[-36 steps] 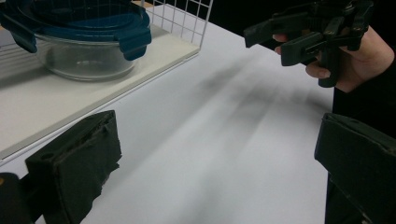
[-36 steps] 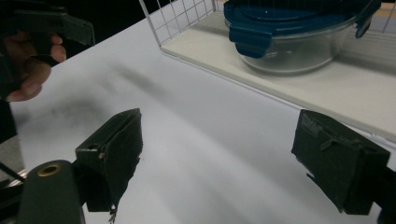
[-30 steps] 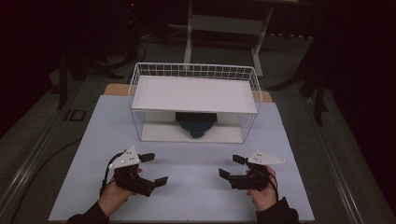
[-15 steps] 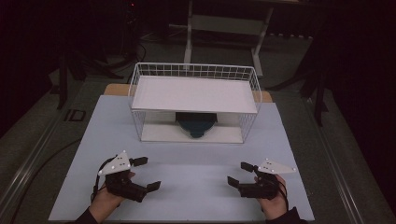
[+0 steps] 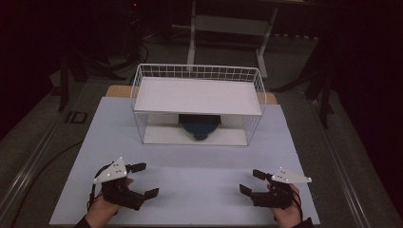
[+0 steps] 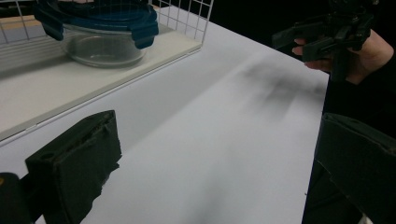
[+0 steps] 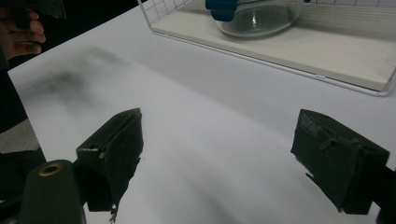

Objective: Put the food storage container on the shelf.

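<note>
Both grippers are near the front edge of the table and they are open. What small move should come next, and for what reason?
Probably bring both grippers forward toward the glass container with the blue lid. It sits on the lower shelf of the white wire rack, and the left gripper and right gripper are both open, empty and well short of the rack.

A white wire rack [image 5: 197,76] with a flat shelf stands on the pale table [image 5: 190,190], dark floor around

I'm working in a dim lab or test room: a white worktop [image 5: 190,175], cables [image 5: 33,161] on grey floor, metal stand legs [image 5: 192,28] behind.
</note>
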`<state>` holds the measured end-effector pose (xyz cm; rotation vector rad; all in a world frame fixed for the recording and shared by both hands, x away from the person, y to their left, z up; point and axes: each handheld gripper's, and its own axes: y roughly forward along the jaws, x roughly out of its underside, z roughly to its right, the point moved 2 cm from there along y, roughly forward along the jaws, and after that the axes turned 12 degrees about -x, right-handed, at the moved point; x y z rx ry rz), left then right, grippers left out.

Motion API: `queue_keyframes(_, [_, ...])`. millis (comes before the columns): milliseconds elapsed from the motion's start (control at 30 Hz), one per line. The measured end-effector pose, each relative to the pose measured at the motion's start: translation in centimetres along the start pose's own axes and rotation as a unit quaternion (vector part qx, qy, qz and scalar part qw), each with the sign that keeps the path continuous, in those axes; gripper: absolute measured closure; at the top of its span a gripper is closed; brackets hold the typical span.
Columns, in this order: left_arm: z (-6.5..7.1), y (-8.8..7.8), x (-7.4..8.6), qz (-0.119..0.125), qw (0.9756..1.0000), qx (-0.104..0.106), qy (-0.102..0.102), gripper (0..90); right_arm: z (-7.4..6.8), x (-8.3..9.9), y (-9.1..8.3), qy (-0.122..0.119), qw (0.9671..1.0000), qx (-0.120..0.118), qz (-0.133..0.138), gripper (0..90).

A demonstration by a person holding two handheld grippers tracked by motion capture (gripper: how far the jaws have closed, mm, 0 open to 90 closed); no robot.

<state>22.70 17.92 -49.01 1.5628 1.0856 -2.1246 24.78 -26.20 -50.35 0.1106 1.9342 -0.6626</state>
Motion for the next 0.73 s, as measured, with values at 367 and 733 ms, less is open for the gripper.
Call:
queue_keyframes(367, [-0.8, -0.3, 0.8, -0.002, 0.9999, -0.013, -0.004, 0.4, 0.8, 1.1, -0.8, 0.005, 0.9998, 0.011, -0.013, 16.3])
queue_keyframes(733, [-0.6, -0.1, 0.8, 0.0, 0.9999, -0.01, -0.006, 0.4, 0.8, 1.2, -0.4, 0.007, 0.9997, 0.002, -0.021, 16.3])
